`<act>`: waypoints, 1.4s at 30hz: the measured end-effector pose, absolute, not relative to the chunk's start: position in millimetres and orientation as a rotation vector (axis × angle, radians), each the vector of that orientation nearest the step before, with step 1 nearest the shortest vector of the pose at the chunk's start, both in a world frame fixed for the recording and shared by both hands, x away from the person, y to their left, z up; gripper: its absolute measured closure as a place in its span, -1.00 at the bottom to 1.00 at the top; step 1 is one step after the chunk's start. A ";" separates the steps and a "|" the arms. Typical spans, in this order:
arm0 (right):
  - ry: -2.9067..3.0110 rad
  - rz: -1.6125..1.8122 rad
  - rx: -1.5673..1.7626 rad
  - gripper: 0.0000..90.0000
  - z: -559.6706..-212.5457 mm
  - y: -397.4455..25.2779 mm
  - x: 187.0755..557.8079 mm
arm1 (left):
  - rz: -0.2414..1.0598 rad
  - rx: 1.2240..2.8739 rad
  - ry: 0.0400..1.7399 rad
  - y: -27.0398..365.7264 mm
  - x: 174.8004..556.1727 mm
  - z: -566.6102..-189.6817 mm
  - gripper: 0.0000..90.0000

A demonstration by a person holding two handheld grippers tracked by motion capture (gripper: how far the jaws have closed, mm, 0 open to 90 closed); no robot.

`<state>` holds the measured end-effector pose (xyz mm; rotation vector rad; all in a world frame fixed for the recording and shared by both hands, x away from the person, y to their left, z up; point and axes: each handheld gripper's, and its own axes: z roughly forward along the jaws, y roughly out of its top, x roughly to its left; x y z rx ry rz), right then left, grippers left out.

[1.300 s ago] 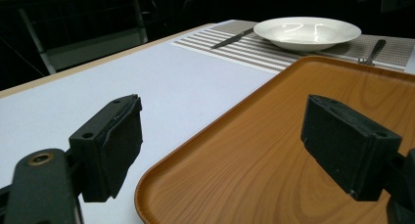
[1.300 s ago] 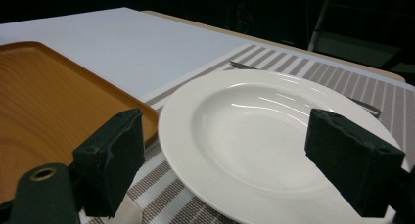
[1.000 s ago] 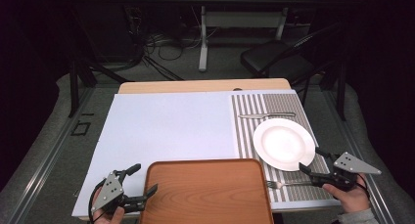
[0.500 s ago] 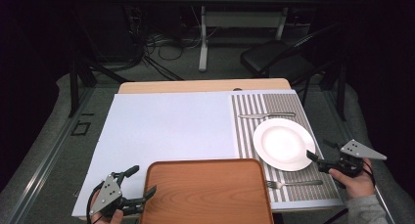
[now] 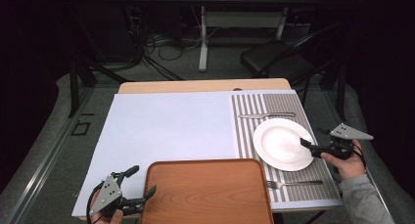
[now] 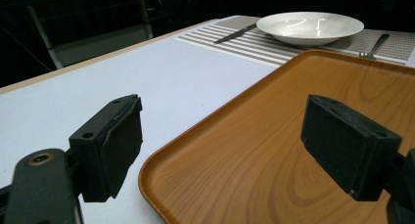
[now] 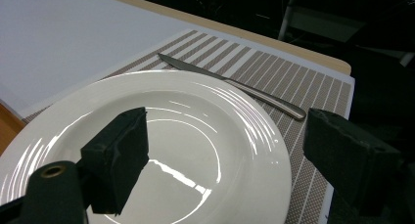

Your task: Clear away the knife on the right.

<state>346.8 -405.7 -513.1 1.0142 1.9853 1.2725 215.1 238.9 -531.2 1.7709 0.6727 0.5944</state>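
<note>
On the striped placemat, right side of the table: a white plate (image 5: pixel 282 144) sits between a table knife (image 5: pixel 266 116) on its far side and a fork (image 5: pixel 293 184) on its near side, neither touching it.
Placemat: brown-and-white stripes (image 5: pixel 254 106), laid over the right part of the pale table top (image 5: pixel 166 126).
Right gripper: held at the plate's right edge (image 5: pixel 307 145), the person's right hand (image 5: pixel 348 161) behind it; jaws spread wide.
Right gripper view: one pad hangs over the plate's well (image 7: pixel 147 150), the other stands outside the rim over the placemat (image 7: pixel 318 185); the rim lies in the gap between them. Whether a pad touches the plate cannot be told.
Knife in that view: lies just beyond the plate (image 7: pixel 230 84), blade toward the table's middle, handle toward its right edge.
Left gripper: at the near left corner of the table (image 5: pixel 137 187), jaws spread.
Left gripper view: one pad stands over the pale table top (image 6: pixel 73 87), the other over the wooden tray (image 6: pixel 293 136); the tray's left rim runs between them.
Wooden tray: orange-brown, with rounded corners (image 5: pixel 208 192), at the near edge of the table, just left of the fork and near the plate.
Background: a dark chair (image 5: pixel 274 60) and floor cables behind the table.
</note>
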 end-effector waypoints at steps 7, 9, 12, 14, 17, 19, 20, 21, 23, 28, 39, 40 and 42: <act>2.046 1.234 0.997 -0.61 -502.0 -396.1 371.9 | 0.589 1.768 0.675 238.7 215.5 -531.8 -0.65; 2.073 1.207 0.995 -0.59 -500.2 -392.9 380.1 | 0.586 1.771 0.675 238.1 215.8 -532.1 -0.65; 2.102 1.188 1.019 -0.59 -499.8 -389.1 390.4 | 0.585 1.773 0.673 237.6 215.9 -532.2 -0.65; 2.110 1.186 1.027 -0.60 -499.8 -387.2 395.7 | 0.585 1.772 0.675 237.8 215.8 -532.3 -0.65; 2.133 1.169 1.038 -0.62 -499.5 -384.7 404.3 | 0.582 1.771 0.677 238.2 216.1 -532.5 -0.65; 2.172 1.151 1.037 -0.66 -499.1 -382.2 410.3 | 0.581 1.772 0.678 238.2 216.3 -532.6 -0.65; 2.181 1.141 1.037 -0.66 -498.9 -380.8 412.5 | 0.581 1.772 0.677 238.0 216.3 -532.6 -0.65; 2.190 1.131 1.035 -0.66 -498.4 -379.6 415.0 | 0.581 1.773 0.677 237.9 216.3 -532.6 -0.65; 2.186 1.120 1.040 -0.68 -497.2 -377.4 419.1 | 0.583 1.775 0.675 237.6 216.3 -532.6 -0.65; 2.190 1.109 1.067 -0.66 -494.8 -372.5 431.5 | 0.582 1.777 0.673 237.7 216.3 -532.7 -0.65; 2.290 1.073 1.034 -0.46 -496.9 -357.9 453.5 | 0.584 1.781 0.672 237.7 216.3 -532.8 -0.65; 2.289 1.079 1.037 -0.45 -497.1 -357.1 455.0 | 0.583 1.781 0.671 237.7 216.4 -532.8 -0.65; 2.294 1.075 1.052 -0.45 -498.2 -356.1 458.6 | 0.582 1.780 0.673 237.7 216.3 -532.9 -0.65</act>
